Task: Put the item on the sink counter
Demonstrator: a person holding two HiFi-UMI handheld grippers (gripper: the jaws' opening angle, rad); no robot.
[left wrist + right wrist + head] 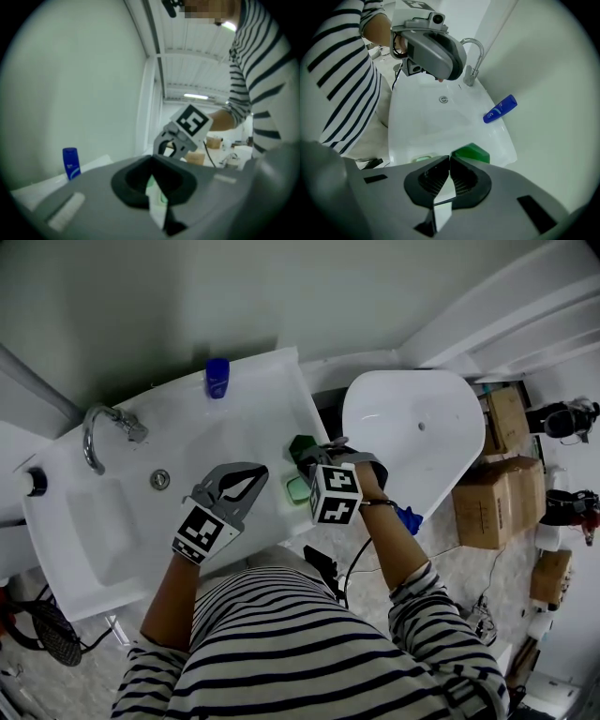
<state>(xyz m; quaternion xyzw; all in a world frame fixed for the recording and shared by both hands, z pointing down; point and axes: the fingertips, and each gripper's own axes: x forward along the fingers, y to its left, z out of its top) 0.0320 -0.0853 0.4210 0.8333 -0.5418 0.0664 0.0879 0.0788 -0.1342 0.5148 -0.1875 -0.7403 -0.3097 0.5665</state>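
Striped shirt [281, 652] nearest; right tool [449, 161], clenched empty, hangs over the green item [472, 153], half hidden on the sink table's [272, 381] edge farthest from the faucet [98, 427]; left tool [151, 159] clenched empty over open basin [103, 521].

The dark green, glossy, angular plastic item [302, 448] rests on the white sink counter [267, 390]. It sits at the counter's right edge, right of the basin, free of any grip.
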